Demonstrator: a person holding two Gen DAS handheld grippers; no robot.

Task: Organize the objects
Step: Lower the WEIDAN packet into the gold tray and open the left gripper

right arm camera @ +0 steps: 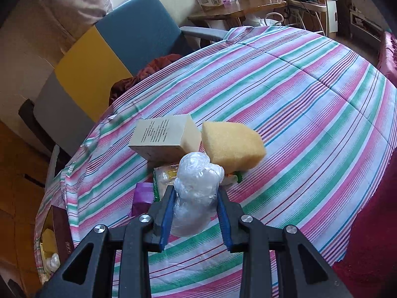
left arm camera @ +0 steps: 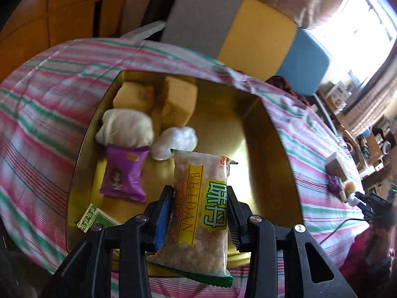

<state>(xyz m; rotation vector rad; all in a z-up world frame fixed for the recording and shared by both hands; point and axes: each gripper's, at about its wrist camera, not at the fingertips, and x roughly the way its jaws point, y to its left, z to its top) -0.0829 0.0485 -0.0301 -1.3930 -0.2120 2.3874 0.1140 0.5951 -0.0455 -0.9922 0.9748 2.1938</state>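
My left gripper (left arm camera: 199, 193) is shut on a clear snack packet (left arm camera: 198, 213) with yellow and green labels, held over a gold tin box (left arm camera: 270, 134). The tin holds two yellow sponges (left arm camera: 178, 99), a cream cloth bundle (left arm camera: 126, 129), a clear plastic wad (left arm camera: 175, 142), a purple packet (left arm camera: 124, 176) and a green-patterned packet (left arm camera: 91, 217). My right gripper (right arm camera: 196, 193) is shut on a crumpled clear plastic wad (right arm camera: 196, 193) above the striped tablecloth (right arm camera: 310, 111). Just beyond it lie a yellow sponge (right arm camera: 230, 146), a beige box (right arm camera: 163, 137), a snack packet (right arm camera: 165, 176) and a purple packet (right arm camera: 142, 196).
A chair with grey, yellow and blue panels (left arm camera: 253, 37) stands behind the table. A cluttered wooden desk (right arm camera: 235, 12) is beyond the table. The tin's edge shows at lower left in the right wrist view (right arm camera: 49, 250). A red cloth (right arm camera: 372, 248) lies at the right.
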